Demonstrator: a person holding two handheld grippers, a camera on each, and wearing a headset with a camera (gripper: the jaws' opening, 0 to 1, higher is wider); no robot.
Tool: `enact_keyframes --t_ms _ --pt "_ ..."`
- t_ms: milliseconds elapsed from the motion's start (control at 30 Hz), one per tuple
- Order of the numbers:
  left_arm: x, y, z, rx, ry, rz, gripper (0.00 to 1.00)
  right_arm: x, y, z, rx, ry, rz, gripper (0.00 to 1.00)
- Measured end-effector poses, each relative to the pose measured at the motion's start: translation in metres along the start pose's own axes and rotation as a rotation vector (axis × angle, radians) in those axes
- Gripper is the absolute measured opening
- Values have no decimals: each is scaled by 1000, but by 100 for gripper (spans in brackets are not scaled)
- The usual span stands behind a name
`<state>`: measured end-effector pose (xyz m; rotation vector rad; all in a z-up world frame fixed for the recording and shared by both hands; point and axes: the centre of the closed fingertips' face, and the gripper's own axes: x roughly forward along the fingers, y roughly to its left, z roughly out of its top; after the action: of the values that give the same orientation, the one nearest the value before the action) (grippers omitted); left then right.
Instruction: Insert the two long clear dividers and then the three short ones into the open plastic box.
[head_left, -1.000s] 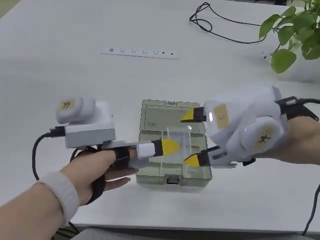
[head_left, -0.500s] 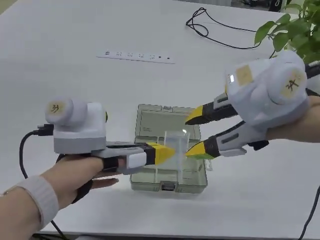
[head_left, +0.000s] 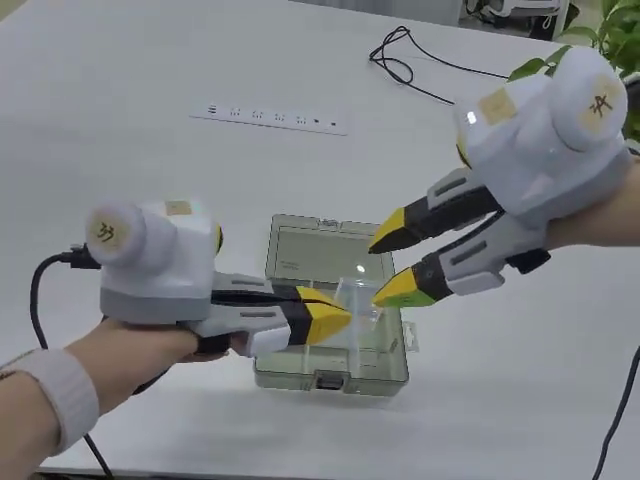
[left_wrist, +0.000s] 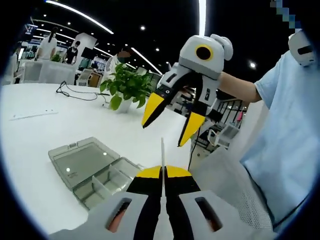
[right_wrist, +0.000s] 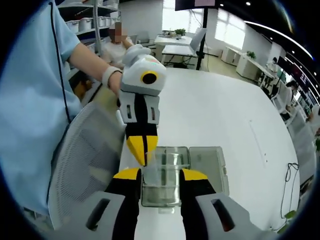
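The left gripper (head_left: 335, 312) is clamping a clear divider (head_left: 360, 292) edge-on, holding it just above the open box (head_left: 300, 372). In the left gripper view the box is showing some dividers seated, though the count is unclear. The right gripper (head_left: 385, 268) is hovering beside the held divider, jaws spread wide; that piece is not yet in.

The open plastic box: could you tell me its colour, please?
The box is a translucent smoky grey-green, clearest in the head view.
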<state>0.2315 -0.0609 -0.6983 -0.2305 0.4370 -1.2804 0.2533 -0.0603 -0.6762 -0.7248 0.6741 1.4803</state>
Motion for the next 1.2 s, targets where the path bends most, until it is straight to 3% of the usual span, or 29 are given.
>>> enact_keyframes --t_ms 100,267,333,467,600,800,933,967,1200 --pt "-4 -2 4 56 -14 -5 0 -4 6 7 -7 5 29 30" --pt "-9 -5 0 89 -10 -12 0 -2 12 15 -33 22 47 27" --pt "-12 -6 -2 107 -4 -11 0 2 19 19 -14 21 86 25" --pt "-14 -8 -4 133 3 -13 0 11 24 8 -76 95 129 17" --pt "-17 -8 -6 172 19 -9 0 17 30 10 -62 97 168 12" --pt "-17 -11 -8 189 34 -12 0 21 37 10 -118 126 202 4" --pt "-18 -10 -9 215 73 -9 0 22 41 11 -125 134 204 3" --pt "-17 -9 -9 223 84 1 0 22 39 14 -155 129 189 3" --pt "-11 -6 -11 237 126 -1 0 23 36 7 -119 193 180 2"
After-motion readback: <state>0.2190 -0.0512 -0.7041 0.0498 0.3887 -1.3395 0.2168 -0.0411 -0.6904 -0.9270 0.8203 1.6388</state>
